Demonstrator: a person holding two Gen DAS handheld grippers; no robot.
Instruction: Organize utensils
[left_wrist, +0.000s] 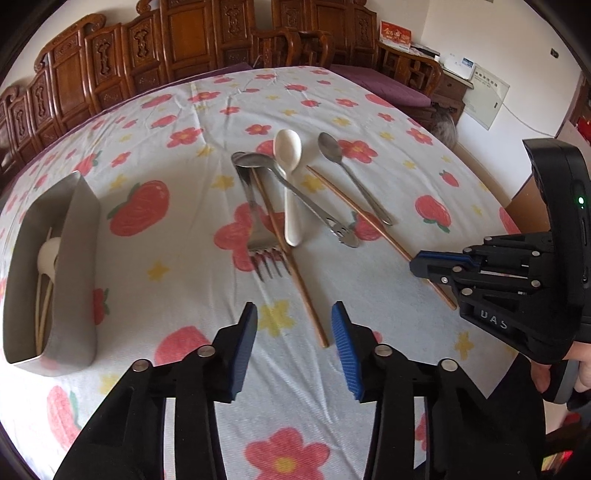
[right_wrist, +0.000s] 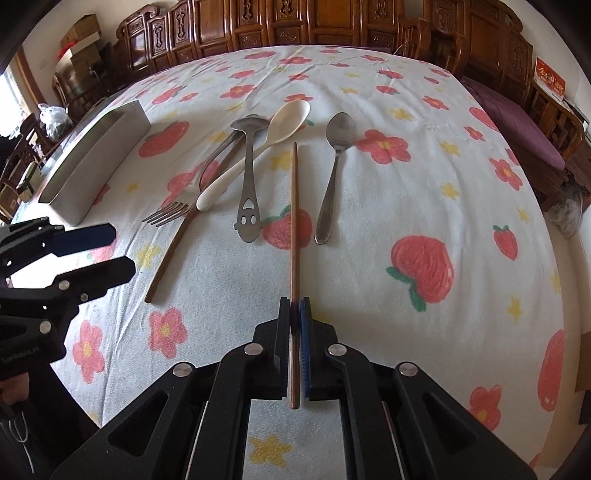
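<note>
My right gripper is shut on a brown chopstick near its close end; it also shows in the left wrist view. My left gripper is open and empty, just above the near end of a second brown chopstick. Between them lie a fork, a white ceramic spoon, a smiley-handled metal spoon and a plain metal spoon. A metal utensil box at the left holds a white spoon and pale chopsticks.
The table wears a white cloth with red flowers and strawberries. Carved wooden chairs ring its far edge. A purple cushioned bench stands at the back right. The table's right edge drops off near the right gripper.
</note>
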